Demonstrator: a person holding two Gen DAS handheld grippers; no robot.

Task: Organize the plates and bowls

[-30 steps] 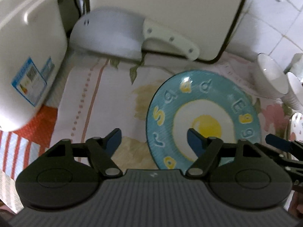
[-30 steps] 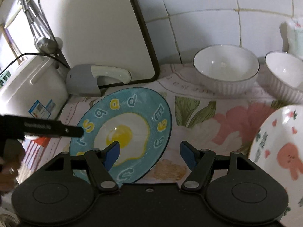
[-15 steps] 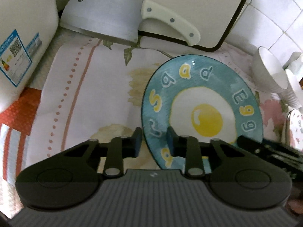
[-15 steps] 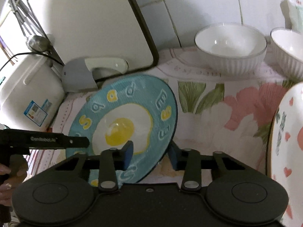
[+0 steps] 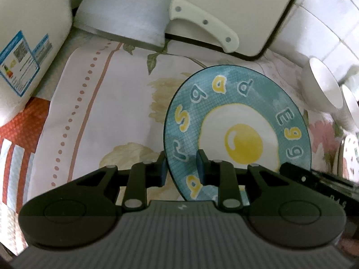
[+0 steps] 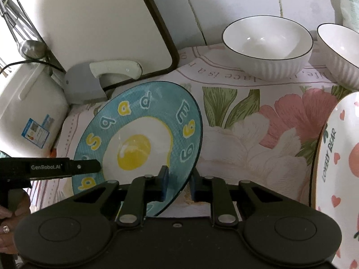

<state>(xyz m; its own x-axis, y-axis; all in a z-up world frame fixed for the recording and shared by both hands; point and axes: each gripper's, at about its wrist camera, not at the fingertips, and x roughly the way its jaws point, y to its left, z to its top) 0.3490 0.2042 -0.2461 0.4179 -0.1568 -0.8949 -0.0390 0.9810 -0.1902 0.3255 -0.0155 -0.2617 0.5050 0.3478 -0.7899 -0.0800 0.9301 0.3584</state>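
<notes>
Sitting tilted on the flowered cloth [image 6: 237,134] that covers the surface, the blue egg plate [image 5: 237,121] is pinched at both near edges. Left hand-held gripper [image 5: 181,168] is clamped on its left rim, one blue pad under the rim and one on the plate face. Right hand-held gripper [image 6: 178,182] has the right rim between its pads and its jaws are closing on it; the pads look to be against the rim. In the right wrist view the left tool's black finger reaches in over the plate's left edge, with a hand [image 6: 9,231] behind it.

Just behind the plate, a cleaver [image 5: 143,22] with a white handle leans against an upright white cutting board [image 6: 94,22] with a dark rim; the cleaver blade is near the plate's far edge but apart from it. Left of that stands a white appliance [image 5: 27,44] with a blue label, with metal utensils [image 6: 20,35] hanging above it.

To the right, well apart from the egg plate, two white ribbed bowls stand by the tiled wall: the nearer bowl [image 6: 267,44] and the second bowl [image 6: 338,51] just beside it. A heart-patterned bear plate [image 6: 336,168] lies at the right edge, near the right hand-held gripper. Red striped cloth [image 5: 15,143] shows at the surface's left edge.
</notes>
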